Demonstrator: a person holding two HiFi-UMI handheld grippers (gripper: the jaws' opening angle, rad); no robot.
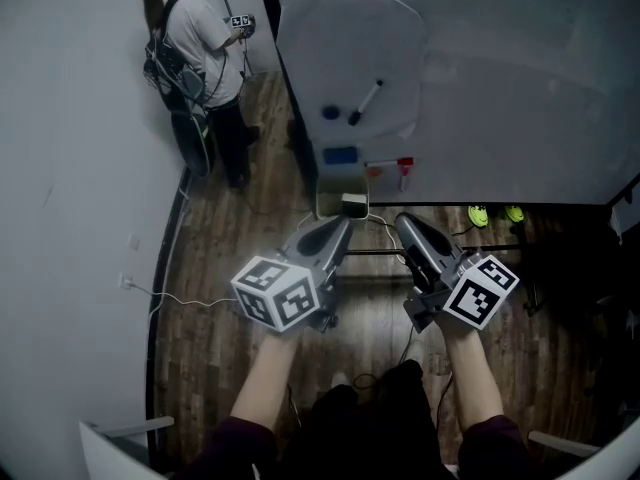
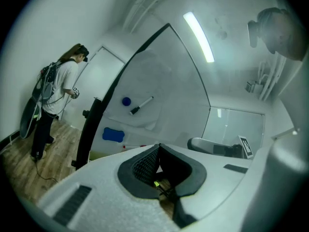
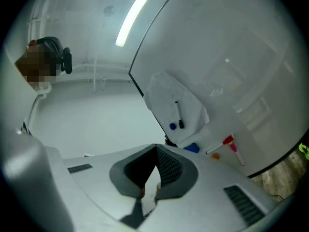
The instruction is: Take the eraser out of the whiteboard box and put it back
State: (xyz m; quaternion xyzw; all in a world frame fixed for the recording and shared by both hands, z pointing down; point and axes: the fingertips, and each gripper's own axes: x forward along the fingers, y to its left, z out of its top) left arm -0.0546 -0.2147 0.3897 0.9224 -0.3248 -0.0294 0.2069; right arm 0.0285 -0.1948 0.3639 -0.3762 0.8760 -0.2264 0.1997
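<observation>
Apparently not started | eraser (image 1: 340,155) against whiteboard (image 1: 500,68), just above box (image 1: 335,183), untouched | left gripper (image 2: 159,146) fingers closed, empty | right gripper (image 3: 155,146) fingers closed, empty | remaining: take out, put back

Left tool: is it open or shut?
Shut. In the left gripper view the jaws of the left tool meet at their tips, with nothing between them.
</observation>
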